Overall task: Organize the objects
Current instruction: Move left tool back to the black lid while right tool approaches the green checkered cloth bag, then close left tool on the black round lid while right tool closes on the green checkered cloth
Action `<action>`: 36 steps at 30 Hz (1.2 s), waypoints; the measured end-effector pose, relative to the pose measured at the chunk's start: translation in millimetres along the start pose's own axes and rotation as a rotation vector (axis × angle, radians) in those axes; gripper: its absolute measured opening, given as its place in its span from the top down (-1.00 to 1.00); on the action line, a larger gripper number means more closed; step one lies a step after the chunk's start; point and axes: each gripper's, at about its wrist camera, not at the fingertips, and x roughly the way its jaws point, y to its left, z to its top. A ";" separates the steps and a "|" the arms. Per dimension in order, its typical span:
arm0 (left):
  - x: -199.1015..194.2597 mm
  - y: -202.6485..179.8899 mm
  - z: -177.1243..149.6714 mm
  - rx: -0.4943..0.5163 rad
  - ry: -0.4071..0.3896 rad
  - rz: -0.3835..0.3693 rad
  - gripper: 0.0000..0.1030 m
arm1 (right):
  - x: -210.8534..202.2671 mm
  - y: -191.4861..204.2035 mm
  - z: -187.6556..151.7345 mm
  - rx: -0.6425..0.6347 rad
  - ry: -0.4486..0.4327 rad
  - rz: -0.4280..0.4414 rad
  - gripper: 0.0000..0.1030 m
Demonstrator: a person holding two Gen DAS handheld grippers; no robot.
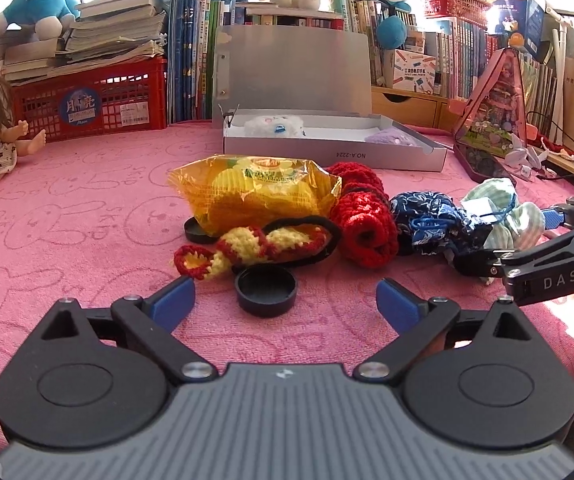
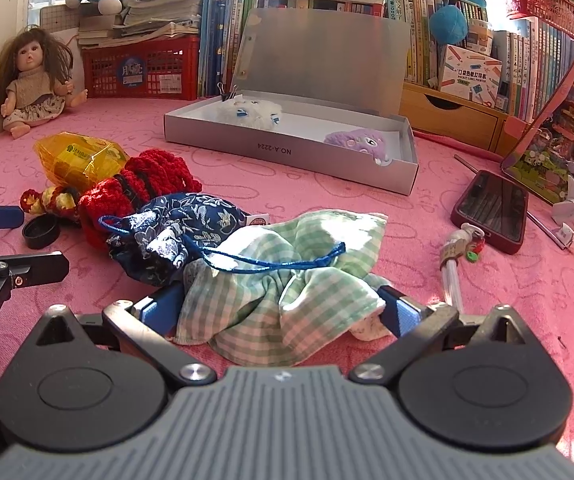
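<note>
Left tongs (image 1: pixel 285 298) are hovering spread behind a black cap (image 1: pixel 266 289). Right tongs (image 2: pixel 281 312) are straddling a checked pouch (image 2: pixel 287 280); grip unclear.

The left gripper (image 1: pixel 285 300) has a grey ribbed body, two round black housings with raised discs, and black link arms joined by silver rivets, ending in blue pads (image 1: pixel 175 298). The right gripper (image 2: pixel 281 306) is built the same, grey ribbed and black, with blue pads (image 2: pixel 401 314). Seen from the side, its black arm bears white letters "DAS" and a small red screw
</note>
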 end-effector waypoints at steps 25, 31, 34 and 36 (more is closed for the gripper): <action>-9.4 0.5 8.1 -0.017 0.030 0.014 0.27 | -25.9 1.5 6.5 0.006 -0.028 -0.023 0.08; -17.6 -1.7 11.4 -0.002 0.009 -0.003 0.27 | -32.8 -5.9 10.7 0.068 -0.063 -0.064 0.47; -22.8 -4.0 15.1 0.001 -0.007 -0.016 0.27 | -38.2 -11.1 16.5 0.085 -0.086 -0.079 0.56; -26.1 -4.7 18.6 -0.003 -0.019 -0.024 0.27 | -41.5 -13.8 19.1 0.090 -0.099 -0.089 0.58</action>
